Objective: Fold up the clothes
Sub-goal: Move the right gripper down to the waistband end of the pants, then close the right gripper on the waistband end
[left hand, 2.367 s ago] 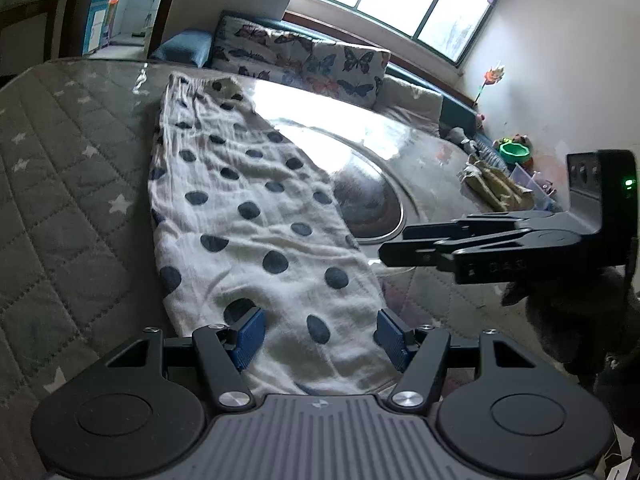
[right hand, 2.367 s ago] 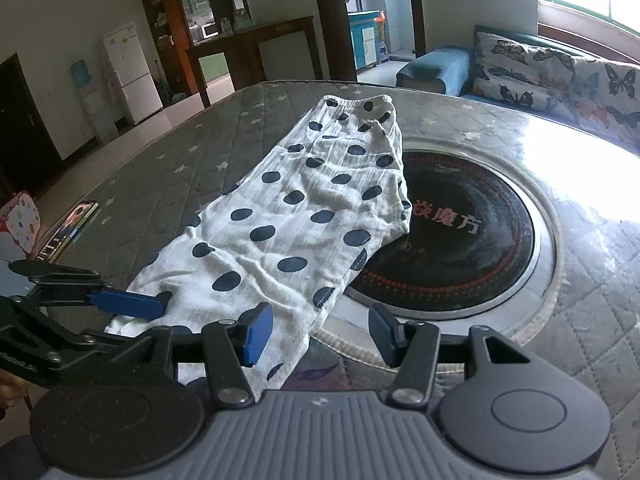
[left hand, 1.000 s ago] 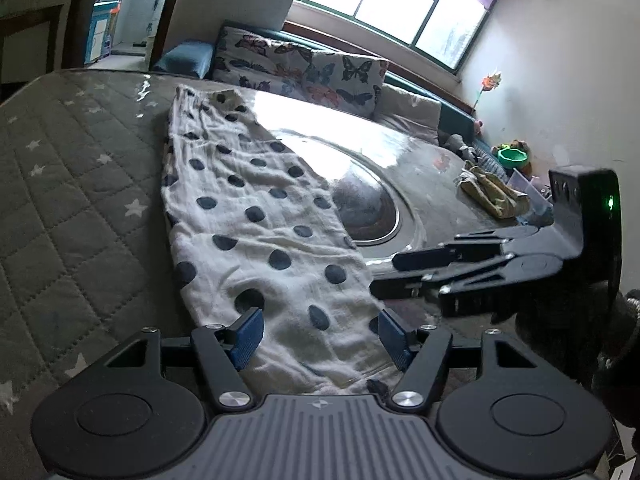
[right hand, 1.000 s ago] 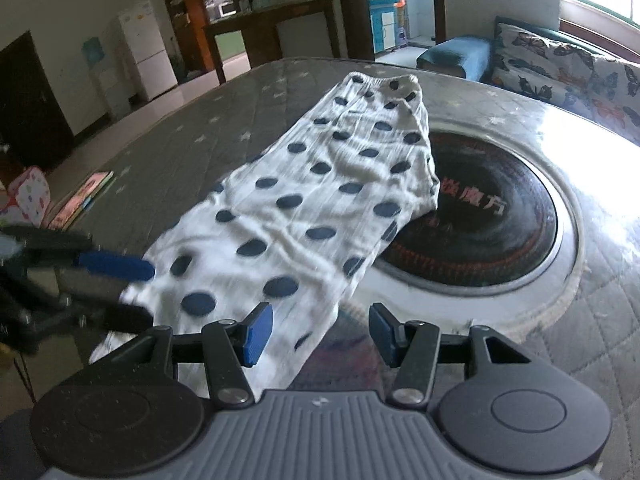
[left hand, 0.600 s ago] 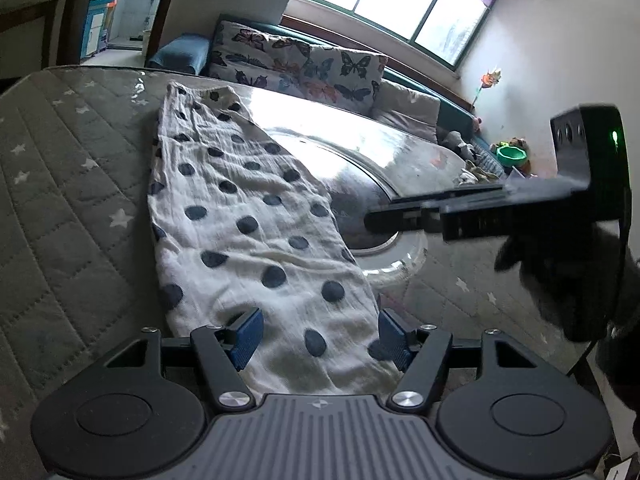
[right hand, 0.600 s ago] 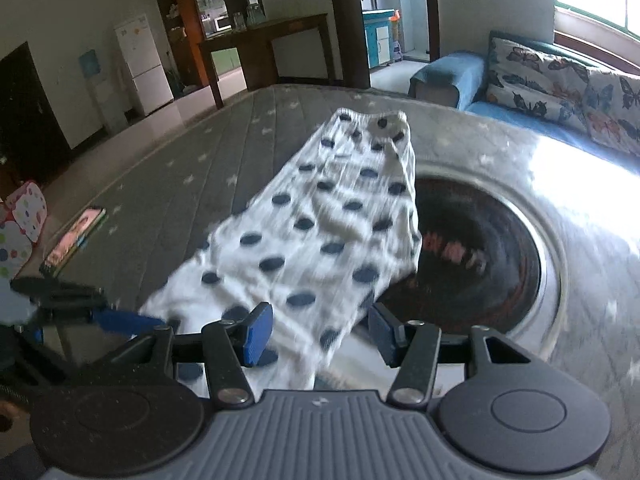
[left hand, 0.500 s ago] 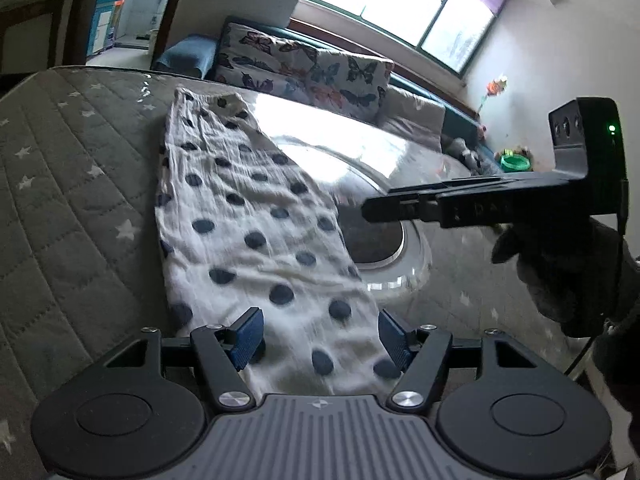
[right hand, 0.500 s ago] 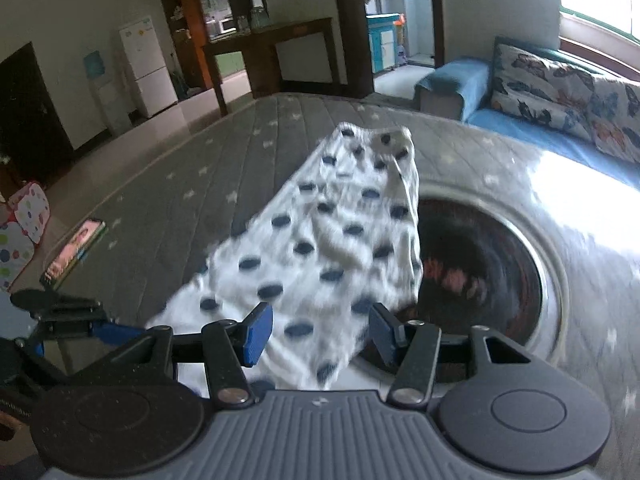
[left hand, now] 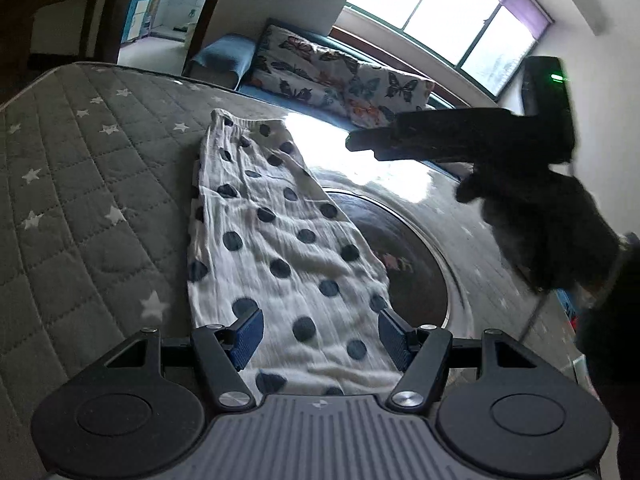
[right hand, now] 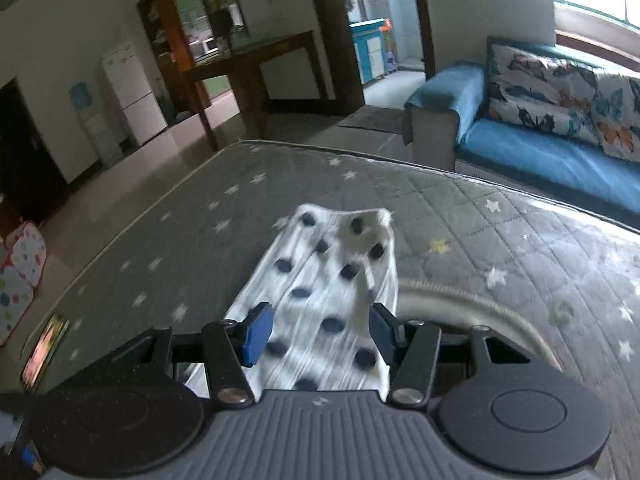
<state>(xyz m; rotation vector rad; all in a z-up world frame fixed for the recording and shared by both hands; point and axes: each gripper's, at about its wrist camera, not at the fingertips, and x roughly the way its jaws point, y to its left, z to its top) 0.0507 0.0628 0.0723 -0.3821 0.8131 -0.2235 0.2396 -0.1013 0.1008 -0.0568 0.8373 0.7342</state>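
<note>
A white garment with dark polka dots (left hand: pixel 280 248) lies stretched out lengthwise on a grey quilted star-pattern table cover (left hand: pixel 80 184). My left gripper (left hand: pixel 320 334) is open and empty, hovering over the garment's near end. My right gripper (right hand: pixel 316 330) is open and empty, above the garment's far half (right hand: pixel 332 280); its far waistband end lies ahead of it. In the left wrist view the right gripper (left hand: pixel 384 142) appears raised at the right, held by a dark gloved hand.
A round dark glass hotplate (left hand: pixel 400 256) is set in the table right of the garment. A blue sofa with butterfly cushions (right hand: pixel 540 120) stands beyond the table. A phone (right hand: pixel 42 350) lies near the table's left edge.
The right gripper has risen and moved forward along the garment toward its far end. The left gripper stays over the near end. The garment has not visibly moved.
</note>
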